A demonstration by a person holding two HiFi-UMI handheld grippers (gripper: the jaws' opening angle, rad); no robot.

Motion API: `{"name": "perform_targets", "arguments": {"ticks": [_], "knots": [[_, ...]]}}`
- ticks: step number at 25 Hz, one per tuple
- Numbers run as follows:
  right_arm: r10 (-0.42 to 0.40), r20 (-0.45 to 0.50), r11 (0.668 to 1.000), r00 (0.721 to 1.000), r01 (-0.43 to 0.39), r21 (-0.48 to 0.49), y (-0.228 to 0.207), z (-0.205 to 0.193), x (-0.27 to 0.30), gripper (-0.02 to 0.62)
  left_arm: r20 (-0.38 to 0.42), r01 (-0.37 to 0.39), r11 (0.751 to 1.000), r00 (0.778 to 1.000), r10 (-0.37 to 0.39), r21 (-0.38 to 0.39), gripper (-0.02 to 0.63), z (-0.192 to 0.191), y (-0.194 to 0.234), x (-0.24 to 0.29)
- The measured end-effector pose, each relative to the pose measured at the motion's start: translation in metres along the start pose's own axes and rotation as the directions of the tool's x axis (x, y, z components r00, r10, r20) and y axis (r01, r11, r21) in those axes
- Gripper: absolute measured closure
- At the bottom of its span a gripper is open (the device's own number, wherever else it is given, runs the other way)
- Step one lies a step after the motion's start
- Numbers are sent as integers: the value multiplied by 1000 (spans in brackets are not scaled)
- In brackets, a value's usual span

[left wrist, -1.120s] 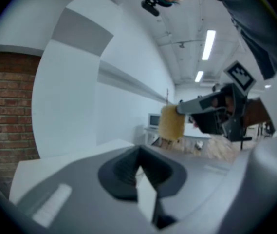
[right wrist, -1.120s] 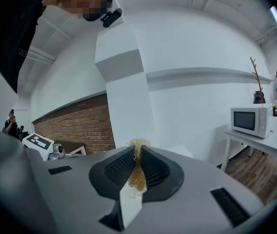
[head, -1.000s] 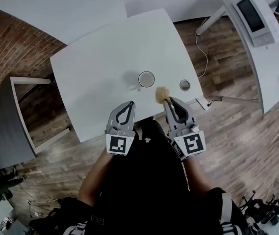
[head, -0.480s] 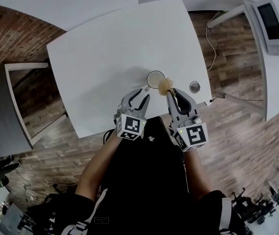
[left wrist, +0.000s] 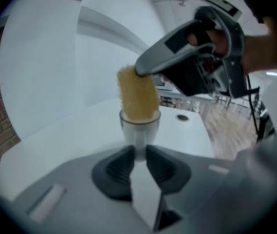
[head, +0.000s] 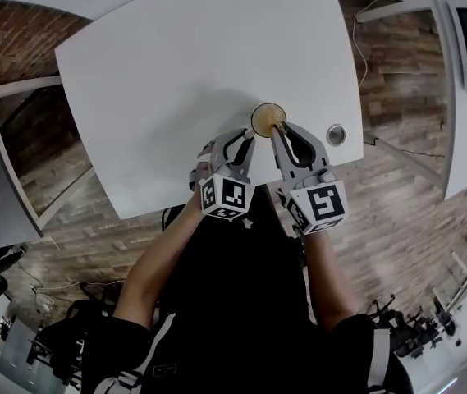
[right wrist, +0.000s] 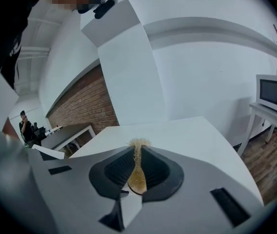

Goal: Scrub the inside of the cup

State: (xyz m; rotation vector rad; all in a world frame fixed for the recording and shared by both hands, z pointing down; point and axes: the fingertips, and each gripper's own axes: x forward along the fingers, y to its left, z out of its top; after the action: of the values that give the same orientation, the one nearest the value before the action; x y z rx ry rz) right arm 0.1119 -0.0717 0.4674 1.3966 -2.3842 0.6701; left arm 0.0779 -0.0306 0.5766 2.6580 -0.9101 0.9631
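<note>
In the head view, we are leaning over a white table (head: 151, 80), and the cup (head: 254, 115) is standing close to its near edge, with a small round disc (head: 336, 134) lying to its right, apart from it. We are holding the left gripper (head: 247, 140) against the cup's near-left side. The right gripper (head: 274, 132) is just beside it, its tips reaching over the rim, where the tan scrubber (head: 269, 120) is sitting inside the cup. In the left gripper view, we are looking at the cup just beyond the jaw tips. The jaws have just been closing and are pinching the cup's pale handle between their dark pads. The scrubber is standing upright out of the cup's mouth, and the right gripper is reaching in from the upper right, gripping its top. In the right gripper view, the jaws are clamping the scrubber's thin stem, with frayed fibres showing past the tips and its rounded brown end lying back between the pads. The cup is hidden below the jaws. Beyond them we are seeing the table, a brick wall (right wrist: 84, 106) and a microwave (right wrist: 274, 94).
</note>
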Motion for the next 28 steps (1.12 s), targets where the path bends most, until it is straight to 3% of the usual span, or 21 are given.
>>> {"name": "perform_targets", "arguments": {"ticks": [5, 10, 16, 21, 24, 28], "knots": [[55, -115, 997, 992, -48, 58, 4, -21, 10, 561, 0, 3, 1000, 1000, -3, -15, 531, -1, 5, -1], [68, -286, 995, 956, -45, 86, -3, -40, 20, 561, 9, 8, 1000, 1000, -7, -25, 532, 1, 7, -1], [54, -510, 998, 859, -58, 8, -4, -61, 40, 562, 10, 6, 1000, 1000, -6, 2, 534, 3, 7, -1], [23, -624, 993, 781, -91, -77, -4, -76, 48, 561, 15, 14, 1000, 1000, -15, 12, 534, 3, 6, 0], [-25, -625, 979, 780, -106, -171, -3, -69, 45, 561, 15, 19, 1000, 1000, -19, 1, 534, 3, 6, -1], [-117, -559, 942, 821, -86, -323, -3, -36, 25, 561, 4, 15, 1000, 1000, -15, -2, 534, 4, 4, -1]]}}
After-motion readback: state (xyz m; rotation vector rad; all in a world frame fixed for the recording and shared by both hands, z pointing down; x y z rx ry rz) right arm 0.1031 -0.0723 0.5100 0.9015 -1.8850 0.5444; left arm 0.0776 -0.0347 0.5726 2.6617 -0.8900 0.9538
